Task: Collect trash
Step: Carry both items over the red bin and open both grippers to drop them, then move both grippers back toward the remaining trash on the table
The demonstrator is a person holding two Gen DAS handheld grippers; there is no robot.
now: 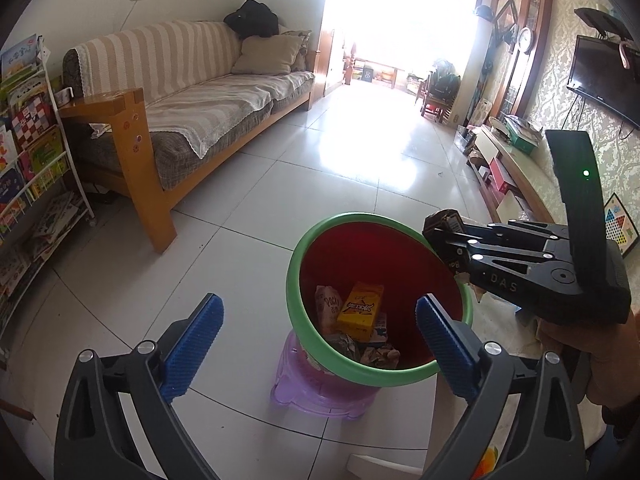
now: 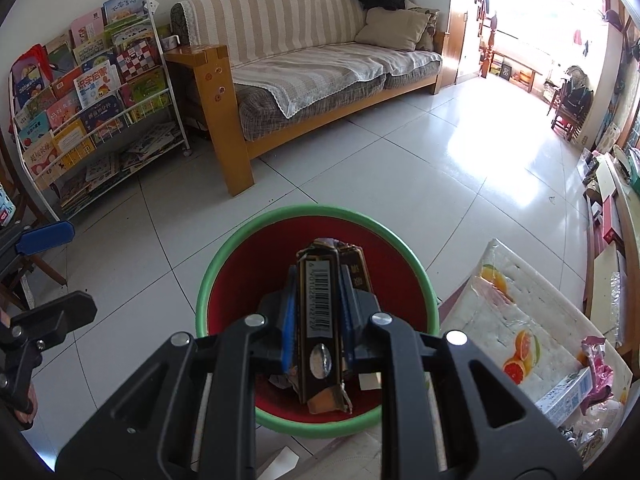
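The right gripper (image 2: 316,312) clenches a dark carton (image 2: 322,300) above the bin (image 2: 224,256); the left gripper (image 1: 320,320), at nine o'clock, gapes empty.

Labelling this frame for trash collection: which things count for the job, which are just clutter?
Job:
- red bin with green rim
- dark barcode carton, clamped in the right gripper over the bin
- left gripper, open, empty
- Pocky box and yellow box, in the bin
- wrappers on the fruit-print tabletop

Clutter:
- sofa
- bookrack
- TV
- purple stool under the bin
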